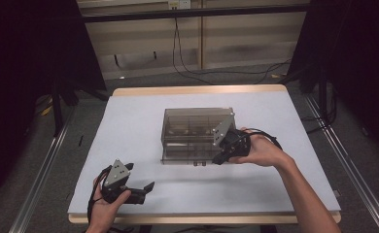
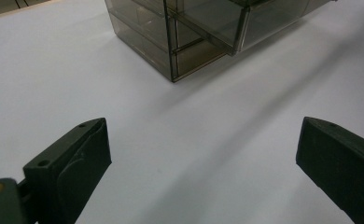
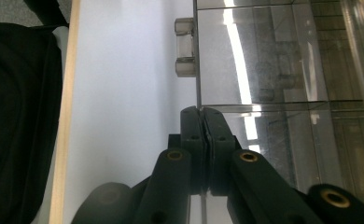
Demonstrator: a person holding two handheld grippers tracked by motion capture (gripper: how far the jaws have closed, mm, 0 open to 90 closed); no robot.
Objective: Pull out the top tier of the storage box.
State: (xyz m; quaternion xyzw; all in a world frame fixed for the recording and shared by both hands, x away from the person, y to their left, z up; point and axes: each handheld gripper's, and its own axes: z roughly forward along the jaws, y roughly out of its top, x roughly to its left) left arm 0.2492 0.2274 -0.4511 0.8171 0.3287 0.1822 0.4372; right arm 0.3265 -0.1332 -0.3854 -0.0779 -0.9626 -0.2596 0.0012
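Observation:
A smoky clear plastic drawer cabinet (image 1: 190, 127) stands in the middle of the white table top (image 1: 129, 121). My right gripper (image 1: 217, 158) is at its front right corner. In the right gripper view the jaws (image 3: 201, 111) are pressed together on the thin clear front wall of a drawer (image 3: 264, 60). A small clear handle (image 3: 185, 46) sticks out farther along that front. The left gripper view has the cabinet (image 2: 171, 46) ahead, with one drawer (image 2: 217, 23) slid partly out. My left gripper (image 1: 139, 177) rests near the table's front left, open and holding nothing, its jaws (image 2: 203, 126) wide apart.
The table's wooden edge (image 1: 197, 90) frames the white sheet. Cables (image 1: 187, 63) lie on the floor behind the table, and metal rails (image 1: 42, 170) run along both sides. A dark sleeve (image 3: 17, 116) lies beyond the table edge in the right gripper view.

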